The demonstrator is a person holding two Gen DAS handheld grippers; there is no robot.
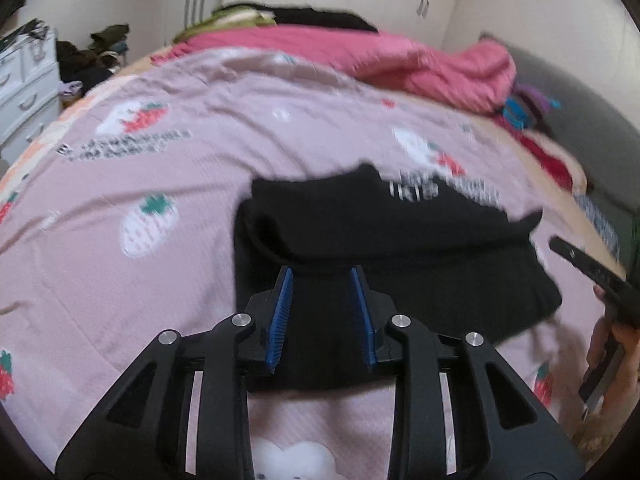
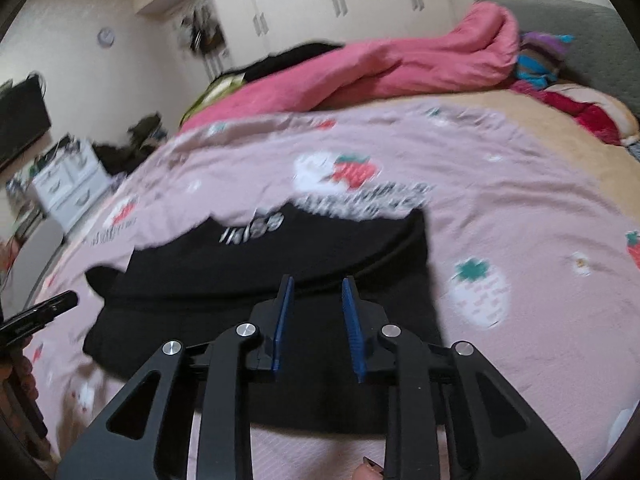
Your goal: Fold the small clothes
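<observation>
A black garment (image 1: 384, 248) with white lettering lies partly folded on the pink strawberry-print bedsheet (image 1: 160, 160); it also shows in the right wrist view (image 2: 280, 272). My left gripper (image 1: 322, 276) is open above the garment's near edge, with nothing between its blue pads. My right gripper (image 2: 318, 282) is open over the garment's near right part, also empty. The right gripper's body shows at the right edge of the left wrist view (image 1: 592, 276). The left gripper's tip shows at the left edge of the right wrist view (image 2: 40, 312).
A pink quilt (image 1: 420, 64) and dark clothes are piled along the far side of the bed. Colourful items (image 2: 540, 60) lie by the grey headboard (image 2: 592, 40). A white drawer unit (image 2: 68, 188) stands left of the bed, with wardrobes behind.
</observation>
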